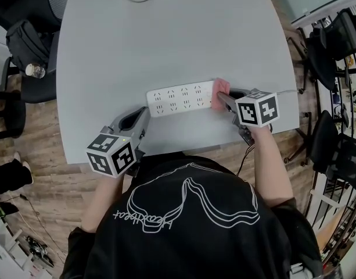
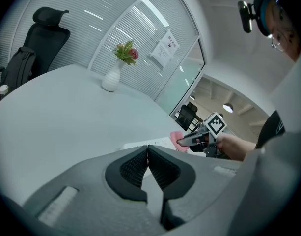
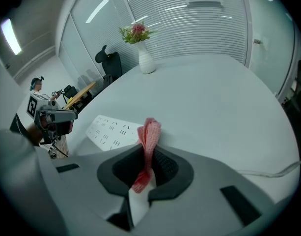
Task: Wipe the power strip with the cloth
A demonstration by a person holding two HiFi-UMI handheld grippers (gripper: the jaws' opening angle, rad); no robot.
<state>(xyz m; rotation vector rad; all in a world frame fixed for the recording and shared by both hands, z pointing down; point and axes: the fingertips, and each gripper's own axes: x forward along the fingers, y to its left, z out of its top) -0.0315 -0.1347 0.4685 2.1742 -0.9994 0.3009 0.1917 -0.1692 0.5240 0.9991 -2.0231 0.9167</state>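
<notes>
Head view: cloth (image 1: pixel 222 85) (in right tool (image 1: pixel 222 97)) at power strip (image 1: pixel 180 97) end

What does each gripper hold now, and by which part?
The right gripper pinches the pink cloth by a bunched fold; one end sticks out past the jaws. The left gripper is shut, holding nothing.

Grey table (image 1: pixel 166 39), wood floor (image 1: pixel 47 182), blk office chairs (image 2: pixel 42 43).

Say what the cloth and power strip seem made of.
Cloth: probably soft woven fabric, pink; a fine checked weave shows, and it folds limply, clamped in the right gripper. Power strip: likely moulded plastic, white, smooth, matte; rigid edges and cut socket slots.
</notes>
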